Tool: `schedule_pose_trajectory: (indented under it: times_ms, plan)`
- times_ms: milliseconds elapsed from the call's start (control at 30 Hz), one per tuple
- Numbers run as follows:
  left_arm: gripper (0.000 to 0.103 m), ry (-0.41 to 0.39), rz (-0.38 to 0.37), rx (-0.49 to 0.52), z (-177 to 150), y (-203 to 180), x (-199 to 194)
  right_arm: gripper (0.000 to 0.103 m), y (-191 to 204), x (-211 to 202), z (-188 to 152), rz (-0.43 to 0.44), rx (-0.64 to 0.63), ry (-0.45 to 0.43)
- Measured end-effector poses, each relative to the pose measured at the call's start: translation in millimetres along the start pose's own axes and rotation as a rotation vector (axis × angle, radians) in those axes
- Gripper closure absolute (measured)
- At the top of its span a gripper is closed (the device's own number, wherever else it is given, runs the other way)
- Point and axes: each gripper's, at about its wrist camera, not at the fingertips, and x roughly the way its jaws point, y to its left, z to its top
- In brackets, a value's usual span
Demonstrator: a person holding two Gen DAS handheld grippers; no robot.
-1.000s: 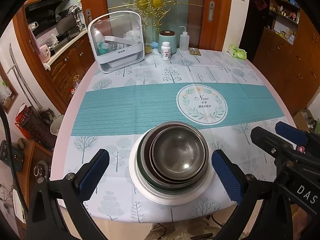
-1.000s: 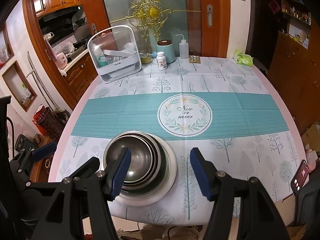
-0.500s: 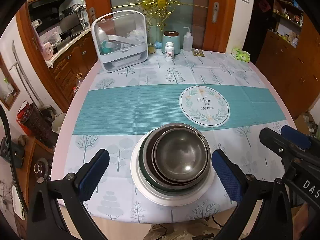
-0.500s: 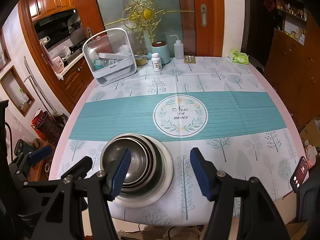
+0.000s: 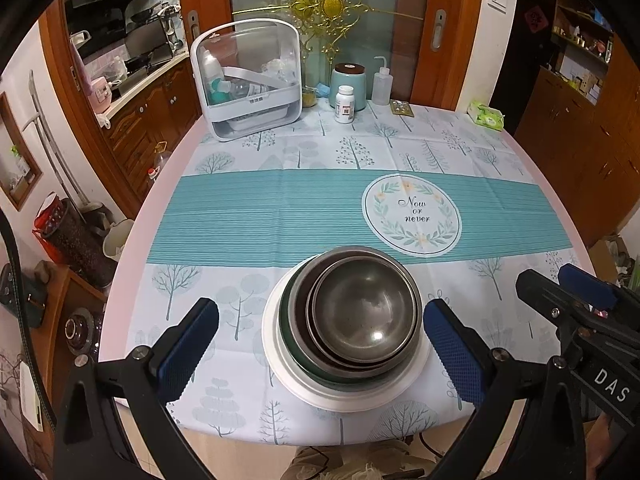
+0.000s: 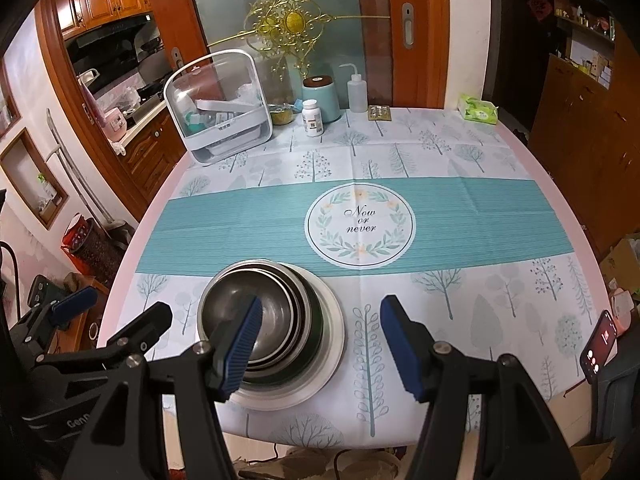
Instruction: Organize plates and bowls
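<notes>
- Nothing on the table had shifted since the earlier frames; your two grippers held the same spots, and only the framing drifted slightly.
- Your left gripper (image 5: 320,344) stood spread wide, its blue pads to either side of the stack, touching nothing.
- Your right gripper (image 6: 320,344) was spread too and empty, just right of the stack; its left pad overlapped the bowls in view, and contact could not be judged.
- Nested metal bowls (image 5: 362,312) sat inside one another on the white plate (image 5: 344,396) at the table's near edge, on the tree-print tablecloth (image 5: 280,208).
- Judgement: stacking looked finished, or paused before the next grasp.
- Far left, the clear-lidded storage box (image 5: 248,80) held bottles and a white tray. A teal canister (image 5: 348,86), pill bottle (image 5: 345,104) and squeeze bottle (image 5: 381,86) stood at the far edge.
</notes>
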Motion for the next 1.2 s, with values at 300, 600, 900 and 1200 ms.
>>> schedule_pose_trajectory:
  times_ms: [300,600,900,1200]
  plan:
    - [0.001,0.003,-0.005,0.001,-2.5,-1.6,0.1,0.041,-1.5,0.1,-0.9,-0.001,0.001,0.001]
    - [0.001,0.011,-0.009,0.007,-1.2,-5.1,3.9,0.041,-6.4,0.1,-1.6,0.002,0.005,0.000]
    - [0.001,0.012,-0.011,0.007,-0.6,-4.3,4.0,0.041,-8.3,0.4,-1.5,0.004,0.004,-0.001]
    - [0.001,0.014,-0.004,-0.001,-3.8,-9.7,5.6,0.041,-11.5,-1.1,0.5,0.011,-0.003,-0.004]
